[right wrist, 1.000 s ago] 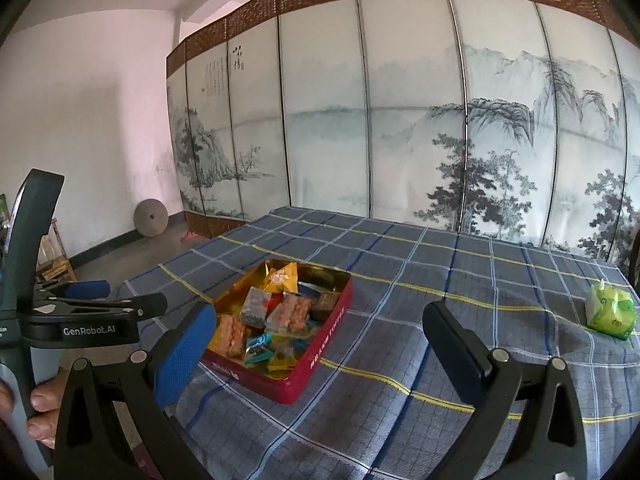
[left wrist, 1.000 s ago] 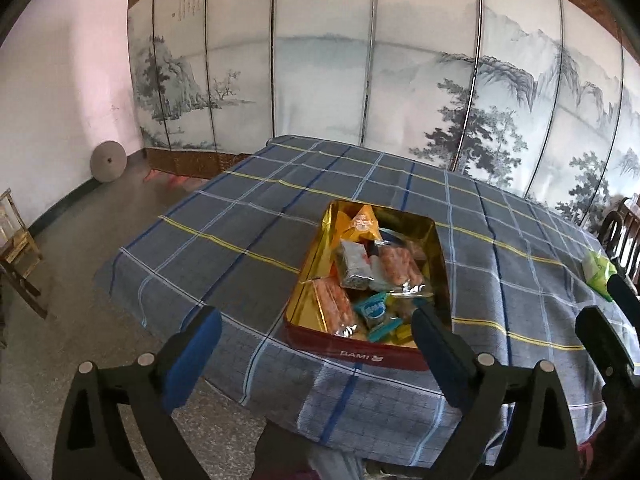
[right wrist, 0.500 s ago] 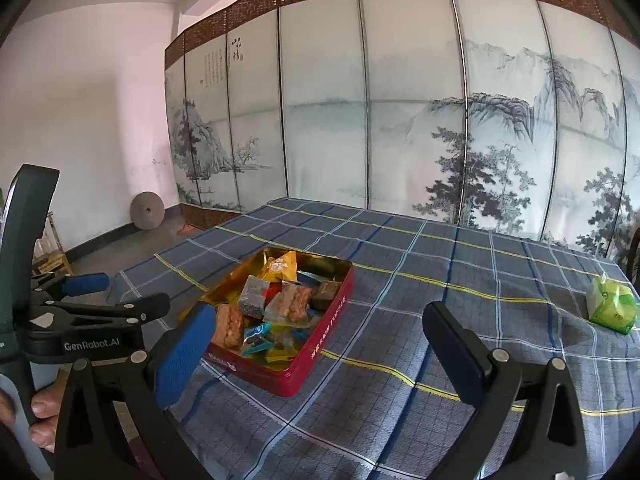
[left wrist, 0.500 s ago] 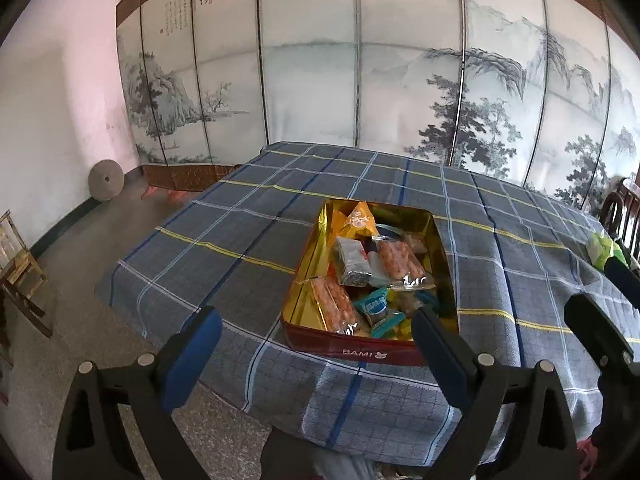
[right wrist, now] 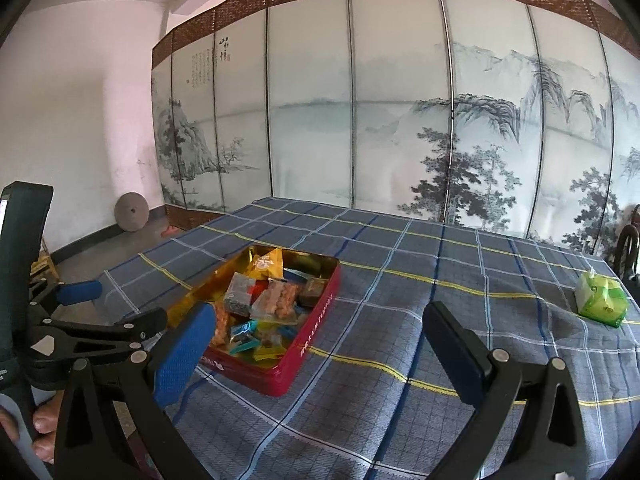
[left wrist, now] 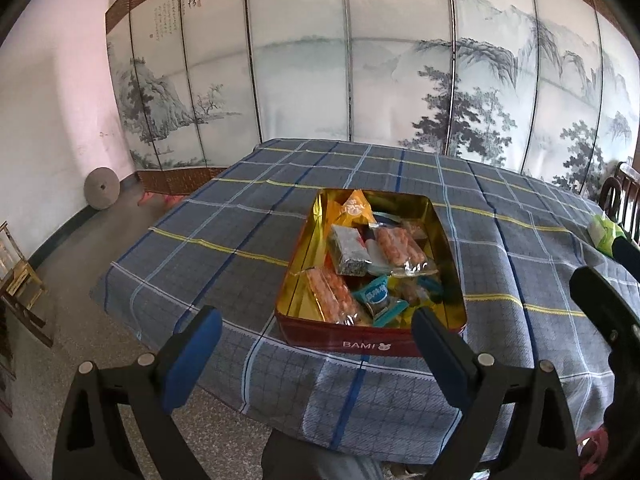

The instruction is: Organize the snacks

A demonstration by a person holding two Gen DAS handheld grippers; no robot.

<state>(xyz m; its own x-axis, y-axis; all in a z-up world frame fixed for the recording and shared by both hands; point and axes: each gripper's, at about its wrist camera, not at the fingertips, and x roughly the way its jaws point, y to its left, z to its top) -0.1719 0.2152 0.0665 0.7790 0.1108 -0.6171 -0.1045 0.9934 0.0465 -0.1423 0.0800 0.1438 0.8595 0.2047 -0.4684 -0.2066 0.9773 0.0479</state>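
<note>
Many wrapped snacks (left wrist: pixel 372 268) lie jumbled in the red metal tin with a gold inside (left wrist: pixel 360 343), near the front edge of the blue checked tablecloth (left wrist: pixel 240 220). Sorting looks not yet begun. One green packet (right wrist: pixel 602 298) sits well apart. Left gripper (left wrist: pixel 316 352) and right gripper (right wrist: pixel 320 350) hover wide open, holding nothing.

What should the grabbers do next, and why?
Probably move the left gripper forward and down toward the tin. Both grippers are open and empty, the right gripper too, and the snacks lie piled just ahead.
</note>
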